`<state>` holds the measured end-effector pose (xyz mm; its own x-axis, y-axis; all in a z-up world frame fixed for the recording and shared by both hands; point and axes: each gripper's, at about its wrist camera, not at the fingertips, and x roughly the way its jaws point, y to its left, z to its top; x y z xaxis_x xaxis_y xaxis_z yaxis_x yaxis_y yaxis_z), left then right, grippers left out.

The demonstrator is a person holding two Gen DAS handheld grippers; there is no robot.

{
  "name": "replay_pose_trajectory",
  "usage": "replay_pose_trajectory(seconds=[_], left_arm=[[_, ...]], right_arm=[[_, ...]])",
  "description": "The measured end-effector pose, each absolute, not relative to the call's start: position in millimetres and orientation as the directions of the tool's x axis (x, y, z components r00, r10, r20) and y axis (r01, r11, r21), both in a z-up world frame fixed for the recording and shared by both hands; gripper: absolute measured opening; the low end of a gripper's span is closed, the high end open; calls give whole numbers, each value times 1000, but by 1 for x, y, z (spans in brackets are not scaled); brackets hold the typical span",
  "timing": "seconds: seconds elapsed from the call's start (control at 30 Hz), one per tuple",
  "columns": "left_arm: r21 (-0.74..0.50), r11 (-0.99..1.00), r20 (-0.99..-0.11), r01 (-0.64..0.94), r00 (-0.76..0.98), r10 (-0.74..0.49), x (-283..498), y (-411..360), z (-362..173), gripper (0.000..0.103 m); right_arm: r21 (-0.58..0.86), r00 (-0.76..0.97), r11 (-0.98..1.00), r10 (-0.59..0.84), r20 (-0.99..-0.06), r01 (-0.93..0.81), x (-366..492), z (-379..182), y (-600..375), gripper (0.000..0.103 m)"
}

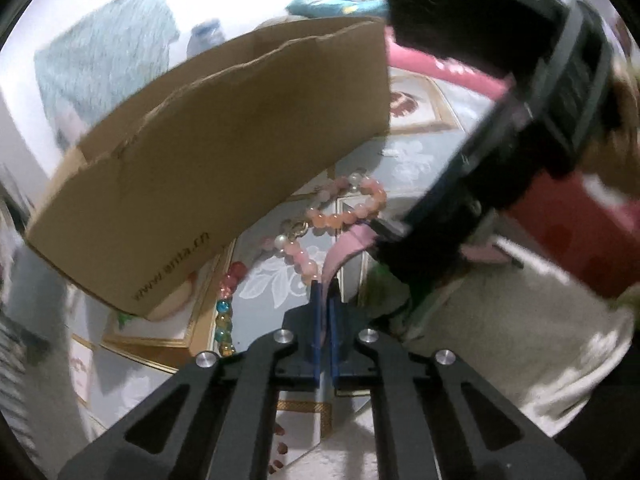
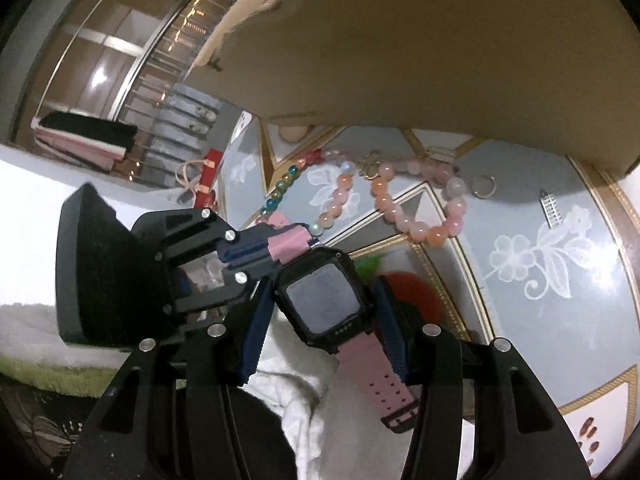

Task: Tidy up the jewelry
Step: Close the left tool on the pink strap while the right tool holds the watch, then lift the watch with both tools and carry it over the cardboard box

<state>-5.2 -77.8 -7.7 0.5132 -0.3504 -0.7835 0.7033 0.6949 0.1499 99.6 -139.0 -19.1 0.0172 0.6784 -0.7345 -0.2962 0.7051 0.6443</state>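
Note:
A black square watch (image 2: 324, 296) with pink straps hangs above the table edge between both grippers. My left gripper (image 1: 325, 292) is shut on one pink strap (image 1: 344, 246); it shows from the side in the right wrist view (image 2: 276, 246). My right gripper (image 2: 320, 304) has its blue fingers (image 2: 256, 336) on either side of the watch case, touching its sides. It shows as a large black shape in the left wrist view (image 1: 500, 184). Pink bead bracelets (image 2: 420, 208) and a multicoloured bead bracelet (image 2: 282, 188) lie on the table beside a cardboard box (image 1: 224, 168).
The table (image 2: 540, 300) has a grey-blue top with white flowers and gold lines. A small ring (image 2: 483, 186) and a silver clip (image 2: 551, 212) lie near the box. A white fluffy cloth (image 2: 304, 392) is below the grippers. A red box (image 1: 580, 236) is at right.

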Motion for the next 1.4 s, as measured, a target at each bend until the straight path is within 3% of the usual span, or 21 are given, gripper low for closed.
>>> replay_pose_trajectory(seconds=[0.13,0.57,0.77,1.0,1.2,1.4], left_arm=[[80,714,-802,696,470,-368,6,-76,-7,3],[50,733,-810,679,456,-368,14,-77,-7,3],[28,743,-813,669,447,-373,20,-78,-7,3],[3,749,-815,662,436,-382,23,-75,-7,3],[-21,757,-817,653,425,-390,26,-71,-5,3],[-44,765,-820,643,414,-395,29,-71,-6,3]], right_arm=[[663,45,695,699,-714,-278,99,-22,-147,48],[670,104,693,711,-695,-266,96,-18,-168,51],[589,222,751,655,-722,-299,72,-7,-184,54],[306,368,870,450,-814,-386,30,1,-168,54],[116,473,896,331,-817,-428,7,-1,-137,53],[-137,575,908,129,-808,-396,-4,-17,-116,35]])
